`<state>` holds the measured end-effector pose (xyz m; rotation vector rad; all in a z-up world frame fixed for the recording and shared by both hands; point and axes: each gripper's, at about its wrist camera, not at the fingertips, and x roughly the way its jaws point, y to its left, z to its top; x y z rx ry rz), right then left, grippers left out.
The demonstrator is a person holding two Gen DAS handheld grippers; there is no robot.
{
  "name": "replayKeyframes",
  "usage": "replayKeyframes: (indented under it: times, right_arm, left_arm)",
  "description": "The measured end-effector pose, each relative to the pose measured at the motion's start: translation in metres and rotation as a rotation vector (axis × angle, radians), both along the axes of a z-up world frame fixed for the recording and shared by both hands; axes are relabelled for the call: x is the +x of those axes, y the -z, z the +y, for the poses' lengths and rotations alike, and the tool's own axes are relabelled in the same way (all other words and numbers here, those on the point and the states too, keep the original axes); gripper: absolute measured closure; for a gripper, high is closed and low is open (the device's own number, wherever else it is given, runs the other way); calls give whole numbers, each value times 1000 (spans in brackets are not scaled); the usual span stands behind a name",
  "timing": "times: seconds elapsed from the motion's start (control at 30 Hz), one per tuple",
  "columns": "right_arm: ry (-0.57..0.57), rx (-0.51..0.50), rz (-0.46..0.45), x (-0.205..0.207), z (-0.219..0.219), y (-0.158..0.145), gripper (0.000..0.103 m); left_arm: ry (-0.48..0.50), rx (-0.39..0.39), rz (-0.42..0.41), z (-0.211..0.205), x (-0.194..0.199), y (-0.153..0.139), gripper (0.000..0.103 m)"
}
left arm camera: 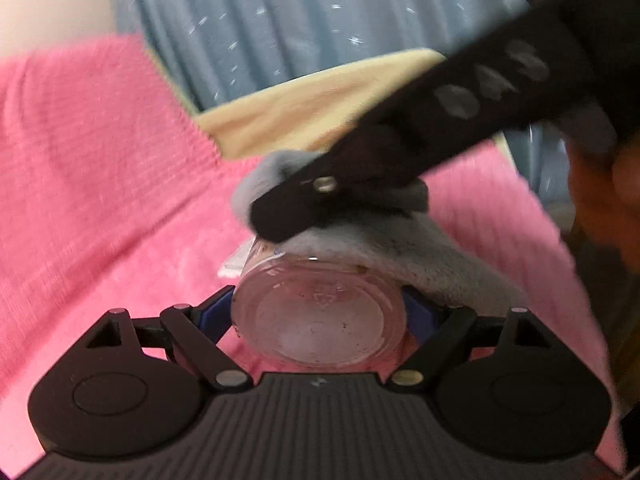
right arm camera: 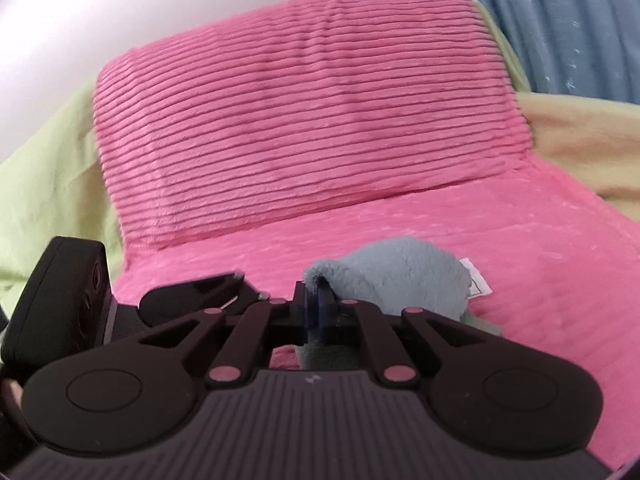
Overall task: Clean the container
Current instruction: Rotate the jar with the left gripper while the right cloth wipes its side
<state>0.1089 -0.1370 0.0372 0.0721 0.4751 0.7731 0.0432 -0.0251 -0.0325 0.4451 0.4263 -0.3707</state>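
Observation:
My left gripper (left arm camera: 320, 312) is shut on a clear round plastic container (left arm camera: 320, 320), its base turned toward the camera and flecked with dark specks. My right gripper (right arm camera: 318, 304) is shut on a grey-blue fluffy cloth (right arm camera: 400, 272). In the left wrist view the cloth (left arm camera: 400, 248) drapes over the container's top and far side, and the right gripper (left arm camera: 280, 216) comes in from the upper right and presses it there. The container is hidden in the right wrist view.
A pink ribbed blanket (left arm camera: 100, 184) covers the surface and a pink ribbed cushion (right arm camera: 304, 112) stands behind. Yellow-green fabric (right arm camera: 48, 168) lies at the left, cream fabric (left arm camera: 304, 108) beyond, and a blue starred curtain (left arm camera: 304, 12) hangs behind.

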Motion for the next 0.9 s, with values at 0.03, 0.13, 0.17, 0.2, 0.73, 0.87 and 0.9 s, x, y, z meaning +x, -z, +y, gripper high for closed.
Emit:
replayKeyframes:
  times: [0.03,0.13,0.17,0.2,0.73,0.87,0.9]
  right_arm:
    - [15,-2,-3,1,-1,0,102]
    - [60,-7,-11,5,-5,2,102]
    - [75,-9,-13,6,-6,2,102]
    - [91,-11,-16,8,-7,2,102]
    - [90,-36,-45,6,-3,6,102]
    - [63,-37,-47,3,-1,7,102]
    - [59,-36,-46,3,-1,7,101]
  left_arm:
    - [4,12,-7,-2,0,1,17]
    - [-10,-19,4,0,2,0,17]
    - [-24,-65,27,4,5,-2,16]
    - [-40,-140,65,11,10,-4,15]
    - [-46,-99,44,11,9,-2,17]
    - [-61,-143,63,13,12,-3,17]
    - [-66,-176,79,17,15,-4,17]
